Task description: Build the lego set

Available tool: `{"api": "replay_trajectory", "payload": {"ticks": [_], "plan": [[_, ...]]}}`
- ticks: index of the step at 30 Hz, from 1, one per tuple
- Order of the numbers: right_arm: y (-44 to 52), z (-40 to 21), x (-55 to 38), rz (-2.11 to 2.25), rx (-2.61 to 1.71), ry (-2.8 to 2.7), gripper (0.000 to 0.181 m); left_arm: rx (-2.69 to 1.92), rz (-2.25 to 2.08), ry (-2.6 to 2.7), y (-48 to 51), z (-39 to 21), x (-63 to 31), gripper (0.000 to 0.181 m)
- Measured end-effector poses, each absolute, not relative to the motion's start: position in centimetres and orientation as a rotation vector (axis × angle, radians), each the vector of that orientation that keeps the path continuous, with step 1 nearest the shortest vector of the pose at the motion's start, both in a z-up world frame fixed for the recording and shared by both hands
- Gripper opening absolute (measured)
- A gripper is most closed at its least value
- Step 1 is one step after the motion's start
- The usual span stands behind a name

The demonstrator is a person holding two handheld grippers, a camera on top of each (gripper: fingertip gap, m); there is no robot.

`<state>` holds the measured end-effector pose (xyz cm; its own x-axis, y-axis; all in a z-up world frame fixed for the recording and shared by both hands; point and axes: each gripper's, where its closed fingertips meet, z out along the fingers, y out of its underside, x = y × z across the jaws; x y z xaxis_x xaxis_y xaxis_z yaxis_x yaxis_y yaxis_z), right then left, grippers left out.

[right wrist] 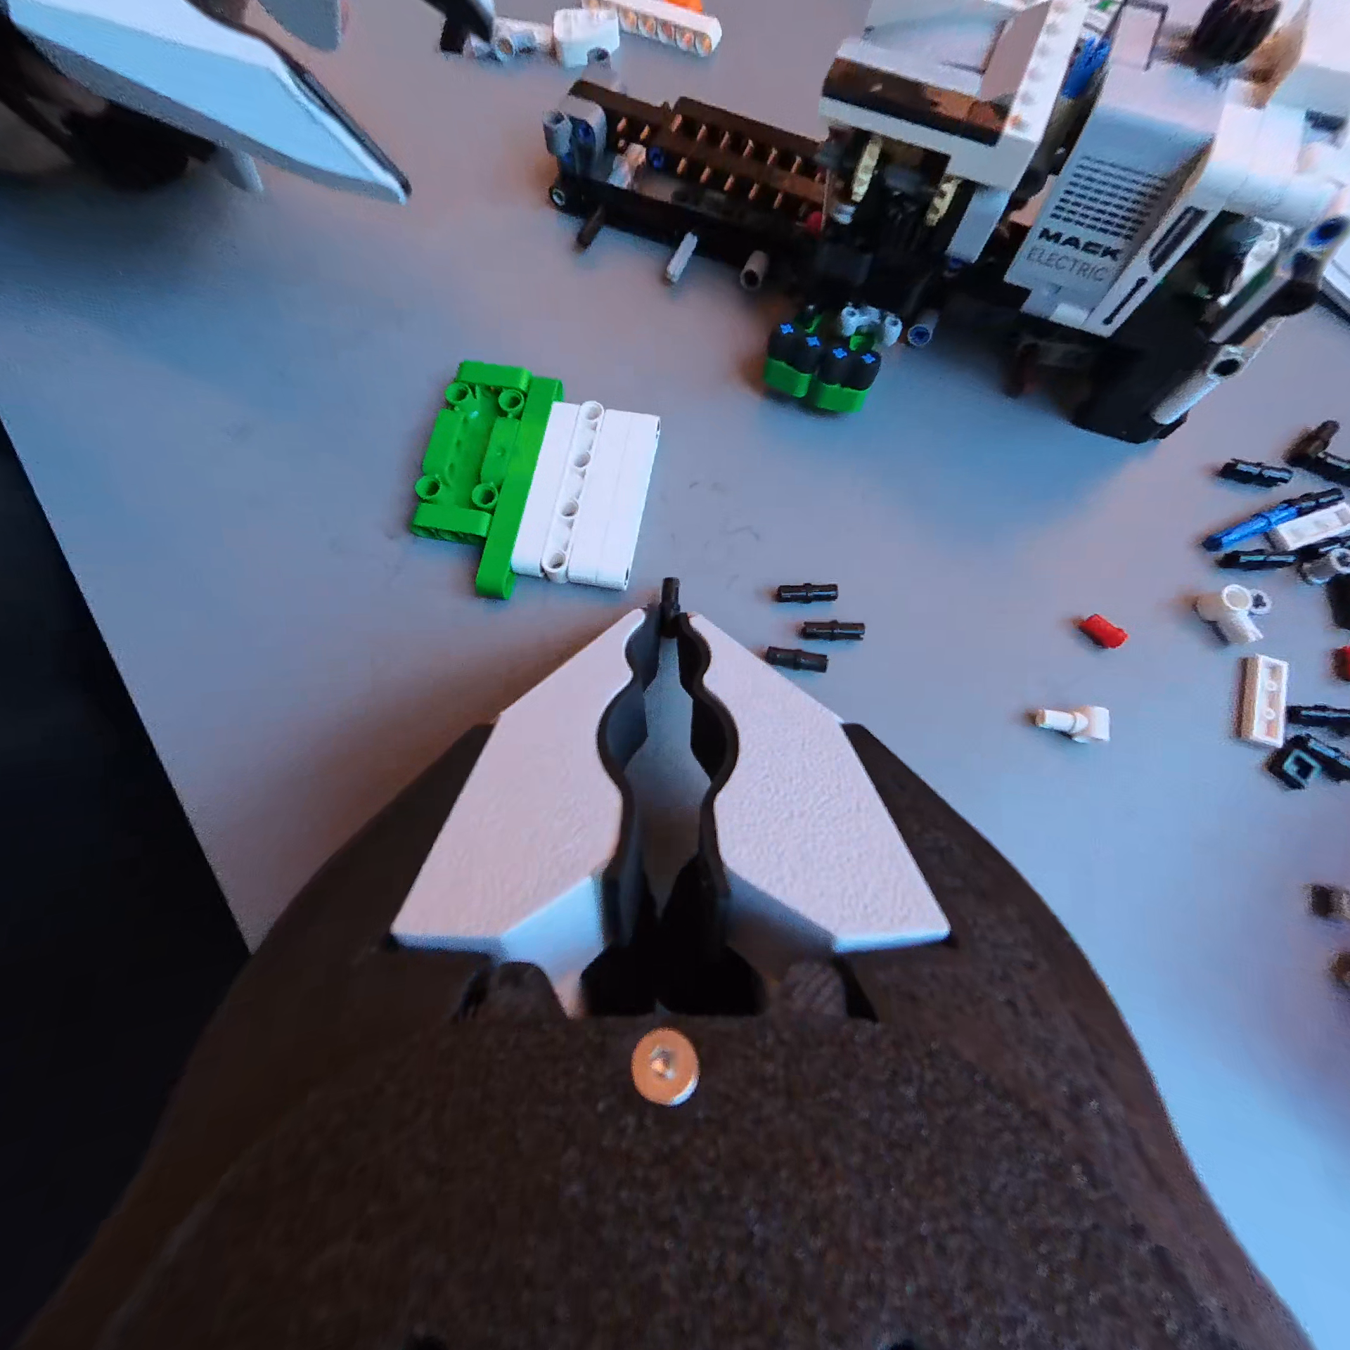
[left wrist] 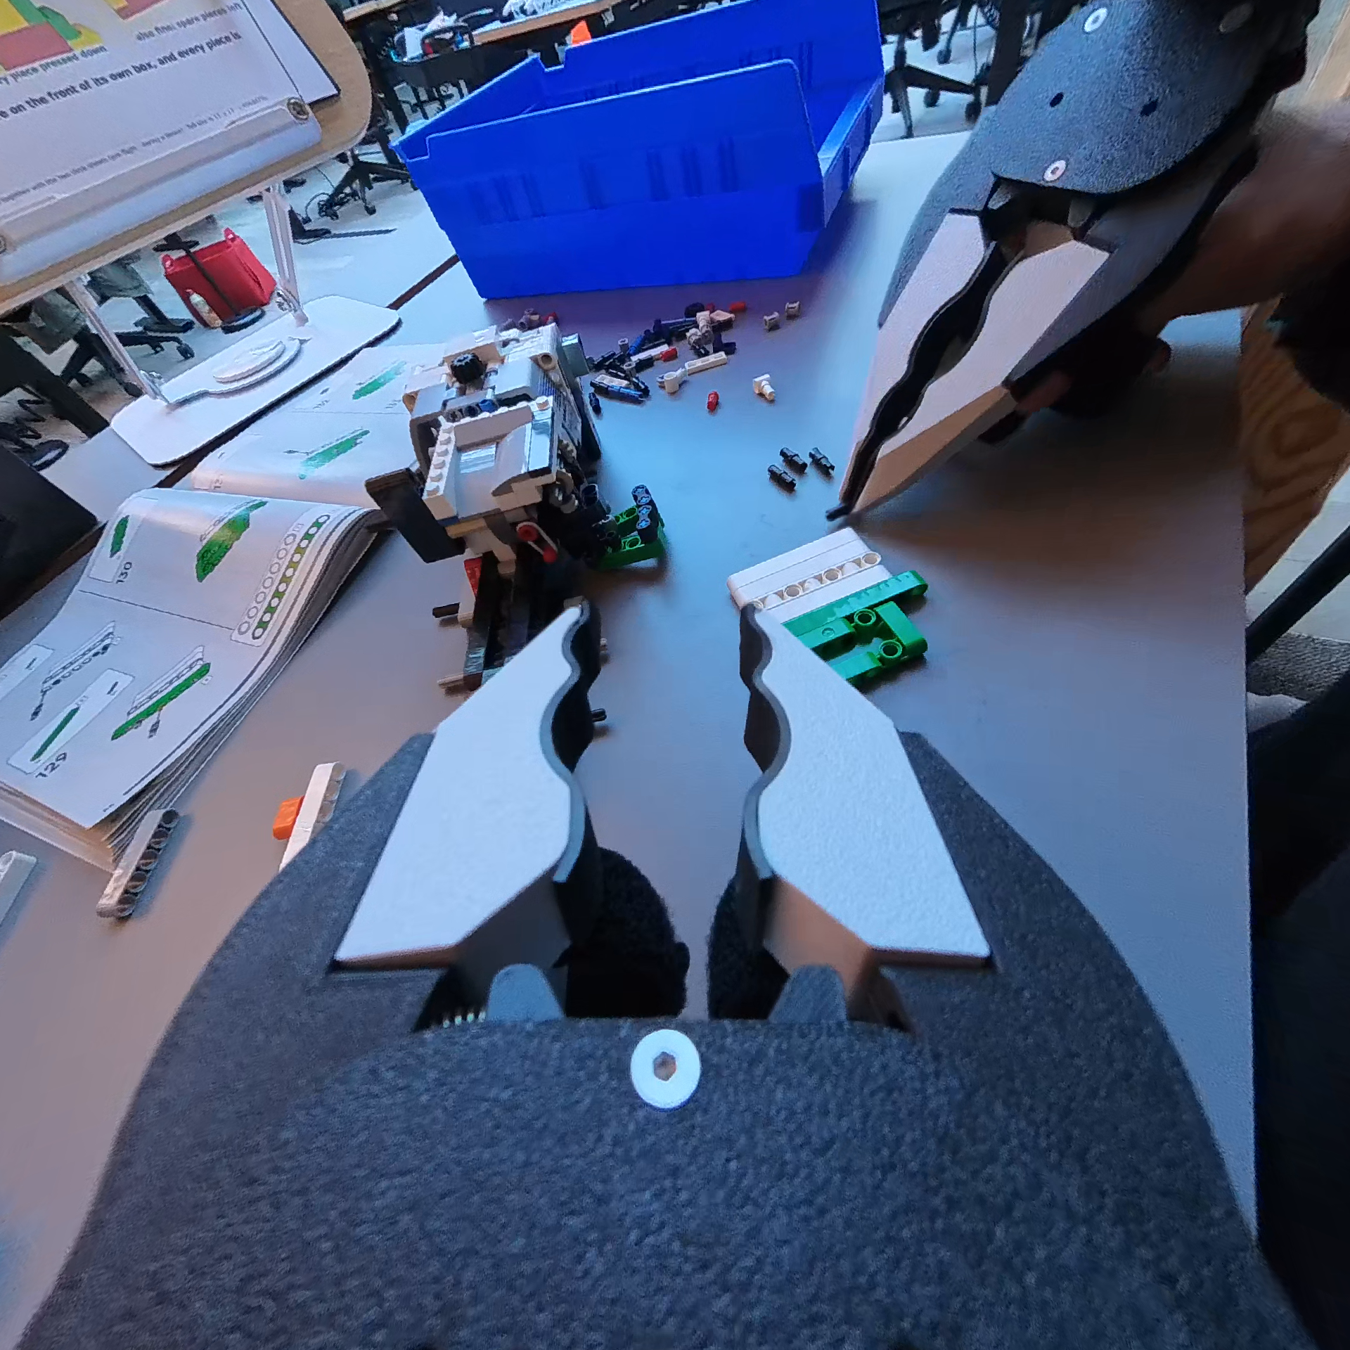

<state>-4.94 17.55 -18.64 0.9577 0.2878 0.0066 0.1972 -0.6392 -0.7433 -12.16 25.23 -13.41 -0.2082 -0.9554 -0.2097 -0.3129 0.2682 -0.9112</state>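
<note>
A: Left gripper (left wrist: 665,643)?
B: Spread wide, holding nothing, above the grey table (left wrist: 1059,730).
A: The build?
B: Truck model (left wrist: 497,445) at ten o'clock of it; green-and-white panel (left wrist: 833,599) at one o'clock.
A: Right gripper (right wrist: 666,617)?
B: Pinched on a black pin (right wrist: 669,595) (tip poking out), panel (right wrist: 540,475) at eleven o'clock.

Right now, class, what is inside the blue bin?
Nothing can be made out in the blue bin: the left wrist view shows only its outer walls, rim and an upright blue divider. Its floor is hidden by the near wall, so any pieces there cannot be seen.
</note>
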Motion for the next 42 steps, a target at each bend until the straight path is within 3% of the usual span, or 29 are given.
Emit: {"api": "replay_trajectory", "payload": {"ticks": [17,42], "plan": [[18.1,-17.0,-4.5,0.126,-2.168,-0.271,0.015,-1.188,-0.900,1.707,25.4,-13.9,-11.9,0.035],[19.2,-11.7,-0.3,0.086,-1.852,0.017,0.014,-1.326,-1.032,1.674,26.5,-13.8,-11.7,0.028]]}}
